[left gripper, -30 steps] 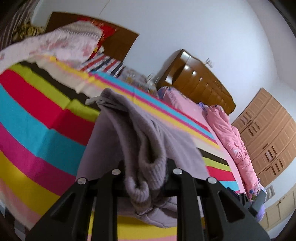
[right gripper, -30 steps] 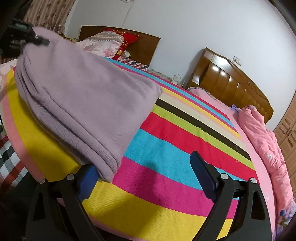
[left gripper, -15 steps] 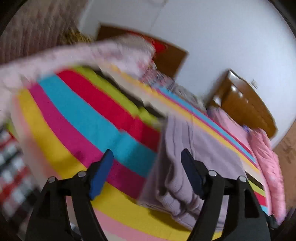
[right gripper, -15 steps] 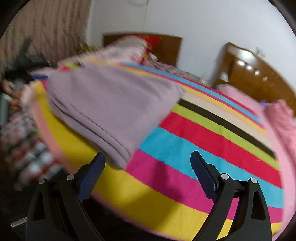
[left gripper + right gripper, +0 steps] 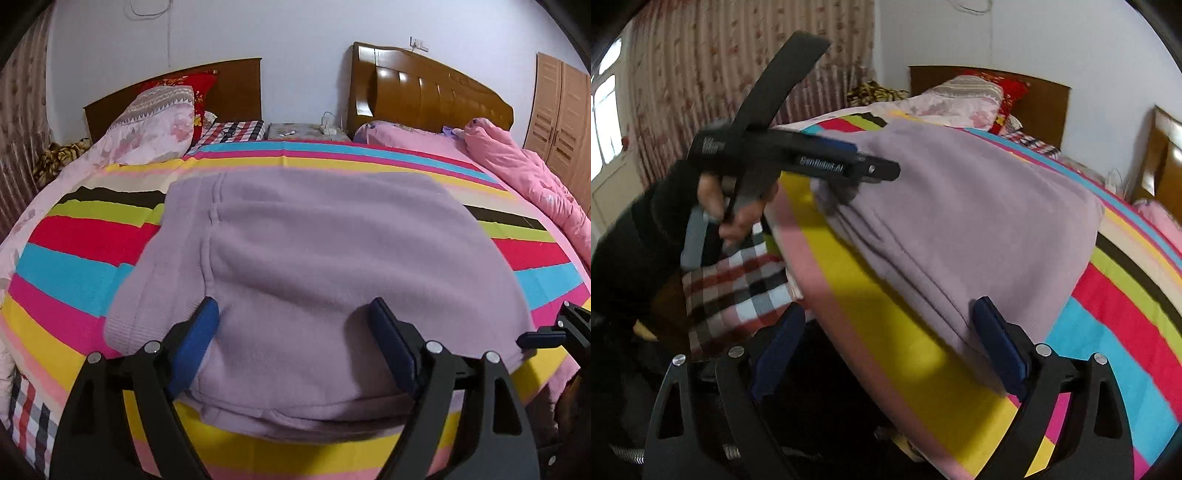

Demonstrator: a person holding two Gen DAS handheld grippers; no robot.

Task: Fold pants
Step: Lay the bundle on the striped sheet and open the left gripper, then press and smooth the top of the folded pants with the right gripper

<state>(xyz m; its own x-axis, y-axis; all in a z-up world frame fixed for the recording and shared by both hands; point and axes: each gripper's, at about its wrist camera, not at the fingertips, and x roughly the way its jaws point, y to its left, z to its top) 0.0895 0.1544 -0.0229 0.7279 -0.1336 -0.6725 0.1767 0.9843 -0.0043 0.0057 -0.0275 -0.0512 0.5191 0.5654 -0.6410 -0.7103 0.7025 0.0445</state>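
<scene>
The lilac fleece pants point(image 5: 314, 258) lie folded in a flat stack on the striped bedspread point(image 5: 74, 266), near the bed's front edge. My left gripper point(image 5: 291, 332) is open and empty, its blue pads either side of the stack's near edge, just above it. In the right wrist view the pants point(image 5: 979, 221) show from the side. My right gripper point(image 5: 890, 339) is open and empty at the bed's front corner, its right pad beside the stack's edge. The left gripper point(image 5: 849, 166) shows there over the pants' far end. The right gripper's fingertips point(image 5: 543, 338) peek in at the right of the left wrist view.
A pink floral pillow point(image 5: 155, 122) and red cushion point(image 5: 184, 81) lie at the head of the bed. A pink quilt point(image 5: 517, 166) is on the second bed to the right. A plaid sheet point(image 5: 738, 288) hangs over the front edge. Curtains point(image 5: 701, 74) stand left.
My left gripper let go of the pants' bunched end and opened; the pants now lie flat and folded. Both grippers swung back toward the bed's front edge.
</scene>
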